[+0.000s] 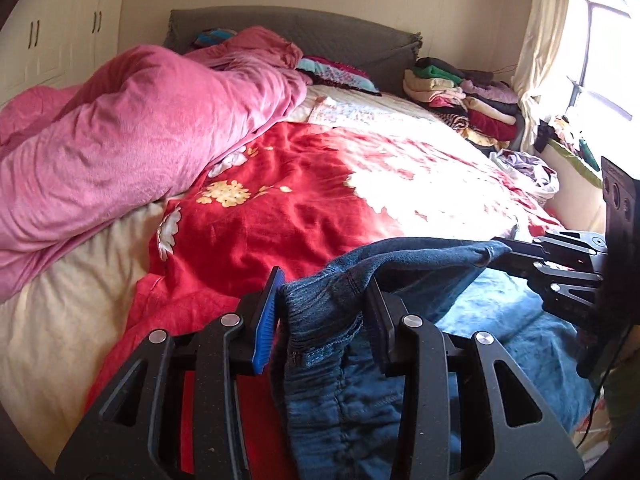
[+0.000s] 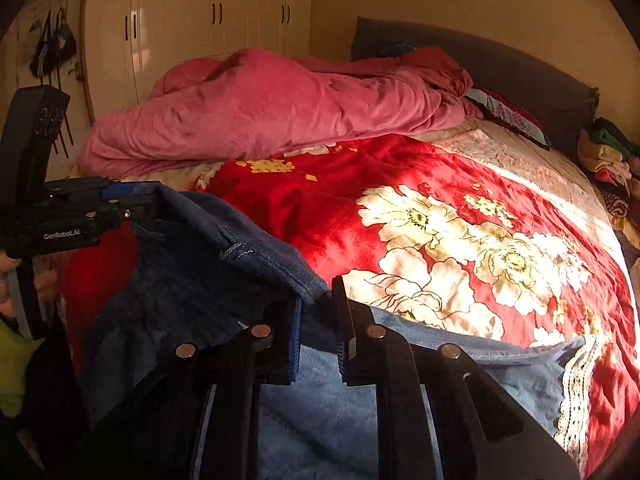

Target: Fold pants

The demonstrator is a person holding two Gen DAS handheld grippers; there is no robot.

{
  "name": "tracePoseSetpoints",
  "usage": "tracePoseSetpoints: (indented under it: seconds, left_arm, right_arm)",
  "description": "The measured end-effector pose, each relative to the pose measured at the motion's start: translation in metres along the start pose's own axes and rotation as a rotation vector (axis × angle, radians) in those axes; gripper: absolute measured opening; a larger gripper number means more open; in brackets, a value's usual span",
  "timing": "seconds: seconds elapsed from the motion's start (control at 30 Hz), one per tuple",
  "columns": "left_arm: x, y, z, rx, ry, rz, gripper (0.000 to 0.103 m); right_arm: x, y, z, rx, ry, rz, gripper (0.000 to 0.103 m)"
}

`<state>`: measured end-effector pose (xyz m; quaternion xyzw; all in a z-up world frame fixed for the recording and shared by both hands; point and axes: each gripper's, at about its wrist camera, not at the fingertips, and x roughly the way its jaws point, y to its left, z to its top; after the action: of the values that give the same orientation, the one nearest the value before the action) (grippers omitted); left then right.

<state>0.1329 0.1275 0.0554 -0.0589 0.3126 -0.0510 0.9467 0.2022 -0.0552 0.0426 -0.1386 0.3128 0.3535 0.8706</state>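
Left claw (image 1: 320, 312) clamps jeans (image 1: 340, 380) waistband; right claw (image 2: 318, 332) pinches other edge (over bed (image 2: 440, 240)).

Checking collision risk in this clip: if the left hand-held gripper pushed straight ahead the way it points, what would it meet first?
Beyond the jeans that the left hand-held gripper already holds, probably the red flowered blanket on the bed, though depth is hard to judge.

Red floral blanket (image 2: 320, 216) (pink duvet (image 2: 260, 112) beside)

Harsh window (image 1: 600, 40) glare, dim corners, fisheye warping
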Motion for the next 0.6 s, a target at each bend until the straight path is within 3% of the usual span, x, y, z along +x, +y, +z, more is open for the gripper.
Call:
tracePoseSetpoints:
  seconds: [0.23, 0.6]
  left_arm:
    - [-0.029, -0.016, -0.029, 0.05, 0.005, -0.015, 0.034]
    - [-0.055, -0.006, -0.081, 0.029, 0.096, 0.001, 0.038]
  right_arm:
    - [-0.051, 0.022, -0.036, 0.051, -0.043, 0.061, 0.013]
    - [-0.086, 0.075, -0.084, -0.006, 0.015, 0.167, 0.013]
